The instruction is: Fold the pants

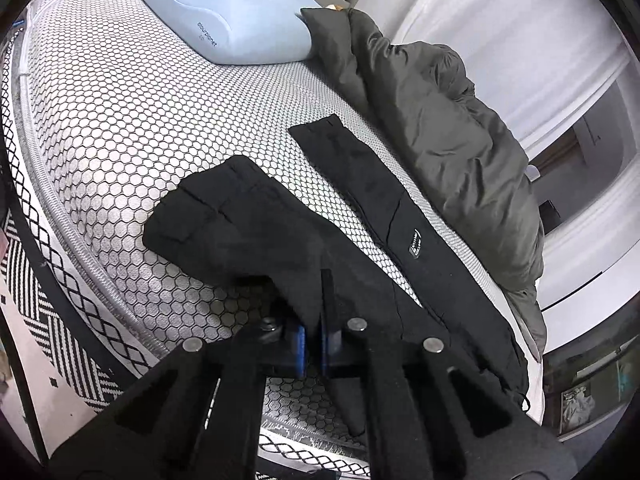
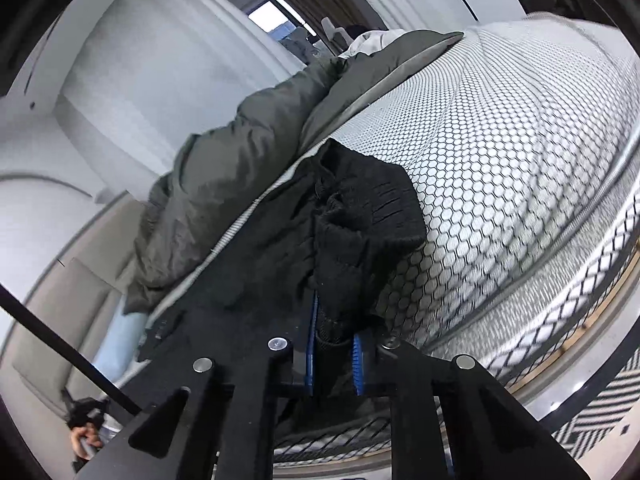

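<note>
Gripping the black pants (image 1: 360, 216) at two places along their near edge, the person has both tools set for the first fold. The pants lie spread on the bed (image 1: 120, 128), over its honeycomb-patterned cover, with one leg stretched toward the grey duvet (image 1: 460, 128) and the other leg bent back toward the near side, its cuff folded over. A pale blue pillow (image 1: 224, 12) sits well apart at the far end.

The left hand-held gripper (image 1: 314, 344) is pinched nearly flat, its blue pads (image 1: 298, 346) almost meeting, with a thin fold of the black cloth running down between them. The right hand-held gripper (image 2: 334, 356) is closed narrow on a thicker bunch of the same fabric, near the ribbed waistband (image 2: 376, 200), which crumples up above its blue pads (image 2: 358, 364).

My reading is that the grasp is done and the carry has not begun: the cloth looks barely raised off the cover. The next move calls for lifting both ends together, keeping the fabric taut between the two grips so it does not sag or twist, then bringing one leg across onto the other so the seams line up. The thin hold on the left looks the more likely to slip if pulled hard, so a steady, even lift seems wise.
</note>
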The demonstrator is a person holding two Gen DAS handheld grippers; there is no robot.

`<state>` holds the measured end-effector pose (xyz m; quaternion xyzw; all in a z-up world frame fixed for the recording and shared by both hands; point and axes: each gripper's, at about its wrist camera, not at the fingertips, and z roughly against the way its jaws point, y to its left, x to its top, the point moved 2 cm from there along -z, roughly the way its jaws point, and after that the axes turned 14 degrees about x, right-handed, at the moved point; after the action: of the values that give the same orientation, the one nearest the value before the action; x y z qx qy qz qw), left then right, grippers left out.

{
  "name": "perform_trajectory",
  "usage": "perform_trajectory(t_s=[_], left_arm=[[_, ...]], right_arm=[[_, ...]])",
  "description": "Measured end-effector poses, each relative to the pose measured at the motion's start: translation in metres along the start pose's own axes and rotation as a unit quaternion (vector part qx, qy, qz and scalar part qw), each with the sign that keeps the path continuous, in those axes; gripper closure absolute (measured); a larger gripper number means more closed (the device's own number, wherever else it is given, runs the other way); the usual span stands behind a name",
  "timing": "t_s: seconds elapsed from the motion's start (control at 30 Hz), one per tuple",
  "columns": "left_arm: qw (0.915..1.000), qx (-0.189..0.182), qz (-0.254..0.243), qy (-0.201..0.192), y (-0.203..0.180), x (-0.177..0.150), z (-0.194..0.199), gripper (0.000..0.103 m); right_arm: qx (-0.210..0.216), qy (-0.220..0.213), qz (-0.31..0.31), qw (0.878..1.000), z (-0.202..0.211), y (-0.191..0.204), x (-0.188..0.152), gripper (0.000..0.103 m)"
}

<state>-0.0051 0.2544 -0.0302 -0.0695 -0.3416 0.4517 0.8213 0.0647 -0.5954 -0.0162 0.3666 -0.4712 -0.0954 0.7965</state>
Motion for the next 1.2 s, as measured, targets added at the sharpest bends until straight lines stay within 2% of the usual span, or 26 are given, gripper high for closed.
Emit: perform_trajectory(t_s=[0.13,0.23,0.37,0.5,0.63,0.73,0.9,0.97,1.0,1.03,1.07,1.1,1.13,1.17,1.2], left_arm=[[1.0000,0.002,0.001,0.001,0.005,0.007,0.003,0.101],[0.9999,0.002,-0.010,-0.004,-0.003,0.018,0.004,0.101],[0.9995,-0.002,-0.023,-0.019,-0.030,0.047,0.002,0.101],[0.9993,-0.007,-0.025,-0.026,-0.069,0.092,-0.013,0.101],[0.9995,-0.001,-0.026,-0.018,-0.111,0.138,-0.044,0.101],[0.9989,0.018,-0.042,-0.006,-0.144,0.172,-0.081,0.101],[0.9953,0.071,-0.062,0.022,-0.184,0.216,-0.160,0.100],[0.9939,0.083,-0.069,0.025,-0.197,0.220,-0.185,0.098],[0.9925,0.087,-0.081,0.030,-0.206,0.222,-0.199,0.094],[0.9909,0.088,-0.095,0.036,-0.212,0.223,-0.210,0.078],[0.9886,0.096,-0.109,0.040,-0.217,0.222,-0.217,0.048],[0.9874,0.105,-0.114,0.031,-0.219,0.222,-0.217,0.032],[0.9878,0.102,-0.116,0.019,-0.219,0.218,-0.213,0.010],[0.9889,0.090,-0.118,0.008,-0.219,0.218,-0.206,0.002],[0.9899,0.080,-0.118,0.003,-0.219,0.217,-0.199,0.001]], right_arm=[[0.020,-0.013,-0.025,0.999,0.021,-0.001,-0.003,0.092],[0.015,-0.012,-0.017,1.000,0.022,0.010,0.004,0.092],[0.003,-0.011,0.006,1.000,0.010,0.042,0.032,0.092],[-0.006,-0.009,0.029,1.000,-0.016,0.075,0.068,0.092],[-0.036,-0.004,0.045,0.998,-0.062,0.102,0.110,0.092],[-0.065,0.006,0.042,0.997,-0.113,0.108,0.145,0.092],[-0.108,0.036,0.029,0.993,-0.205,0.093,0.186,0.091],[-0.136,0.050,0.040,0.989,-0.250,0.082,0.196,0.089],[-0.146,0.054,0.038,0.987,-0.267,0.076,0.199,0.087],[-0.157,0.062,0.032,0.985,-0.284,0.067,0.201,0.084],[-0.170,0.068,0.029,0.983,-0.299,0.056,0.202,0.073],[-0.190,0.067,0.030,0.979,-0.306,0.049,0.201,0.051],[-0.213,0.058,0.036,0.975,-0.309,0.046,0.199,0.043],[-0.219,0.045,0.049,0.973,-0.309,0.047,0.197,0.031],[-0.220,0.040,0.056,0.973,-0.306,0.050,0.193,0.021]])
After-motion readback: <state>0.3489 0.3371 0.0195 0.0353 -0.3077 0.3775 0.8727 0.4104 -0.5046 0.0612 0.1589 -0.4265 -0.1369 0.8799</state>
